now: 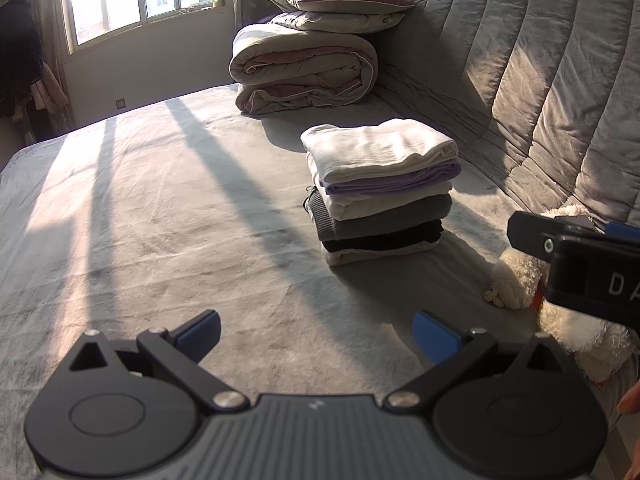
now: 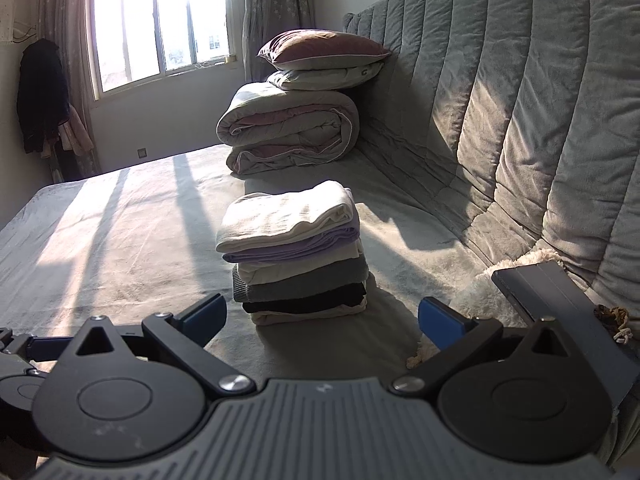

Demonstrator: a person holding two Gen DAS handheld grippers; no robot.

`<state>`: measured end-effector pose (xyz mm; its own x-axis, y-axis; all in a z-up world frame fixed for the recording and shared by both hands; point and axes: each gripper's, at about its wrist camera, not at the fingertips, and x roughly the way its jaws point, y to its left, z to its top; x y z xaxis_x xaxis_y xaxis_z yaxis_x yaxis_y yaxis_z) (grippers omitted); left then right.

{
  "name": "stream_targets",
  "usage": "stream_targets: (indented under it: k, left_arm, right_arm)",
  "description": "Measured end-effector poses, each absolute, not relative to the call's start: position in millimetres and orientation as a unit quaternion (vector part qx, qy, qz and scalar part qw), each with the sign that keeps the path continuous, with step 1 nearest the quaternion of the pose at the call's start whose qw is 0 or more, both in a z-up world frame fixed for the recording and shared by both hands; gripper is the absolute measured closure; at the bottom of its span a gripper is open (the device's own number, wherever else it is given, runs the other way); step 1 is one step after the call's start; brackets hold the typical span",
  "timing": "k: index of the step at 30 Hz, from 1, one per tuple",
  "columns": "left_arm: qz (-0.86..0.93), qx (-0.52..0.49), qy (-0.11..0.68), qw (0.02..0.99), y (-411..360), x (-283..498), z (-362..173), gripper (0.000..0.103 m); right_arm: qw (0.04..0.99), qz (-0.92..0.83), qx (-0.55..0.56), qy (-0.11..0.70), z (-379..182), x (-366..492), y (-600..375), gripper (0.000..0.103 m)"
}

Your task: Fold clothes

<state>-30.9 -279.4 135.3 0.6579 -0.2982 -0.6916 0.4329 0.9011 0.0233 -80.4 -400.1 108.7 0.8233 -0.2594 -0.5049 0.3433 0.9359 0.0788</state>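
A neat stack of folded clothes (image 1: 380, 192) stands on the grey bed sheet (image 1: 160, 220), white and lilac on top, grey, black and cream below. It also shows in the right wrist view (image 2: 296, 256). My left gripper (image 1: 316, 336) is open and empty, hovering above the sheet short of the stack. My right gripper (image 2: 322, 322) is open and empty, just in front of the stack. The right gripper's body shows at the right edge of the left wrist view (image 1: 580, 264).
A rolled duvet (image 1: 304, 72) with two pillows (image 1: 336, 0) sits at the back by the quilted grey headboard (image 1: 540, 80). A fluffy white toy (image 1: 532, 280) lies right of the stack, and a grey tablet case (image 2: 560, 312) rests on it. Window (image 2: 160, 20) behind.
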Motion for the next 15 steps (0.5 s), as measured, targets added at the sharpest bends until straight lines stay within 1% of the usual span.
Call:
stream_targets:
  k: [15]
  left_arm:
    - [-0.19, 0.053, 0.334, 0.922, -177.1, -54.1, 166.5, 0.001]
  right_arm:
    - [0.96, -0.16, 0.074, 0.218, 141.9, -111.9, -312.5, 0.0]
